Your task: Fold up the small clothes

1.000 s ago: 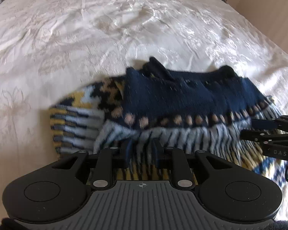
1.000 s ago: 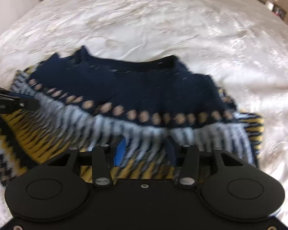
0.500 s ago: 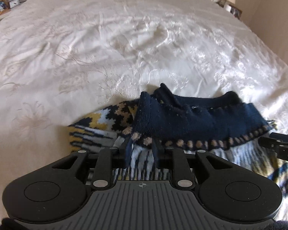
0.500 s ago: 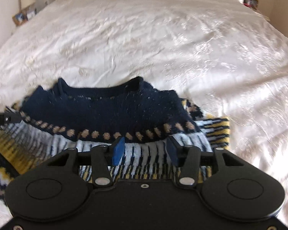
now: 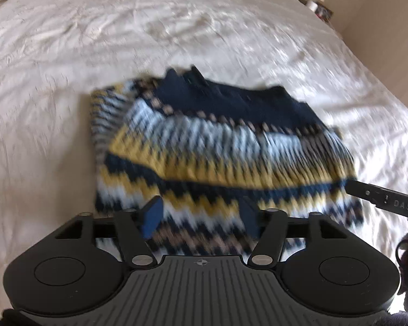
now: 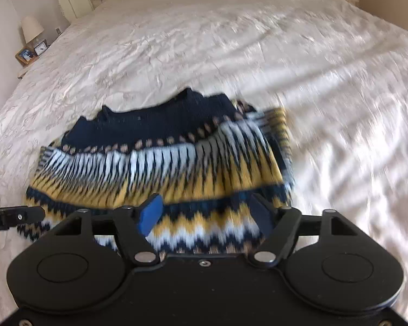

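The knitted sweater [image 5: 220,160] lies on the white bedspread [image 5: 68,81] of the bed, near its middle, doubled over itself; its navy yoke and collar sit on the far side, the pale-blue, yellow and navy zigzag bands run toward the cameras, and a second layer of the same pattern shows at the left edge in the left wrist view, so the garment looks already folded at least once; both views are blurred, so the finer lie of the edges cannot be told.

The left tool [image 5: 201,218] hangs over the near hem with its two fingers spread wide and nothing between them; the knit seen in the gap is below the fingers, not pinched; the right tool [image 6: 205,213] stands the same way, wide open and empty, over the near zigzag band in its own view; each tool's finger pokes into the edge of the other's picture, so the two sit side by side along the near edge of the sweater [image 6: 160,163].

As a judgement, a fold looks just laid down and let go, and the step in hand is the pause between folds; the bundle is a rough rectangle, so the task seems well along; the next move probably calls for either smoothing the top layer or taking the near hem at two points and carrying it over toward the collar, low enough to catch both layers without dragging the bedspread.
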Motion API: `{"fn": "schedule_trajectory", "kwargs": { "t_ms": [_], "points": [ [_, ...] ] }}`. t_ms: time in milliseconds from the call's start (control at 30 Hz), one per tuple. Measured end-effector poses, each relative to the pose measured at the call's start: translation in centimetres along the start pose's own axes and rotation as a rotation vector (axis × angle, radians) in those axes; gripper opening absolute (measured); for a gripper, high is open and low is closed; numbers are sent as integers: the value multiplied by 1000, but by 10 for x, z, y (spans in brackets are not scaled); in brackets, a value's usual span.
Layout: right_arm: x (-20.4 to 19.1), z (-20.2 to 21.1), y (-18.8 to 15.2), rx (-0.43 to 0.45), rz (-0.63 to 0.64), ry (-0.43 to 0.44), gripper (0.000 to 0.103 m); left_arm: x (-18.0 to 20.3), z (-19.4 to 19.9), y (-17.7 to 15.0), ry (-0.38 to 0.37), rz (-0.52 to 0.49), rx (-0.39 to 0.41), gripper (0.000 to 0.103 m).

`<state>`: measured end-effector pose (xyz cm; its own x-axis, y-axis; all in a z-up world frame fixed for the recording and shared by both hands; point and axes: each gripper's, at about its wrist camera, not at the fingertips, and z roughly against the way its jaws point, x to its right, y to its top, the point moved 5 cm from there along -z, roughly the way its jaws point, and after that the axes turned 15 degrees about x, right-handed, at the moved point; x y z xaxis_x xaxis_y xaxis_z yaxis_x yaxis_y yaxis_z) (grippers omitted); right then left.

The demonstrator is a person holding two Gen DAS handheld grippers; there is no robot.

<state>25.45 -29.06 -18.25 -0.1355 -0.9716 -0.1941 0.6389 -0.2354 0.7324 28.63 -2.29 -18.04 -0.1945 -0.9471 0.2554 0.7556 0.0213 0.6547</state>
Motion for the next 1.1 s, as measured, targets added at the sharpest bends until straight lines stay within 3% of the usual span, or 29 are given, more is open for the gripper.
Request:
{"fn": "schedule_trajectory", "kwargs": {
  "t_ms": [100, 200, 300, 633, 1100],
  "points": [
    [8, 12, -14, -23, -22, -1, 86, 10, 9, -15, 3, -15, -16, 78],
    [18, 23, -26, -44, -63, 21, 98, 18, 18, -23, 12, -23, -13, 80],
    [25, 29, -33, -61, -78, 47, 103, 27, 26, -29, 26, -16, -11, 85],
    [62, 21, -11, -45, -77, 144, 103, 61, 30, -27, 98, -16, 17, 86],
    [107, -73, 24, -159, -180, 299, 103, 92, 19, -28, 205, 11, 19, 86]
  ]
}}
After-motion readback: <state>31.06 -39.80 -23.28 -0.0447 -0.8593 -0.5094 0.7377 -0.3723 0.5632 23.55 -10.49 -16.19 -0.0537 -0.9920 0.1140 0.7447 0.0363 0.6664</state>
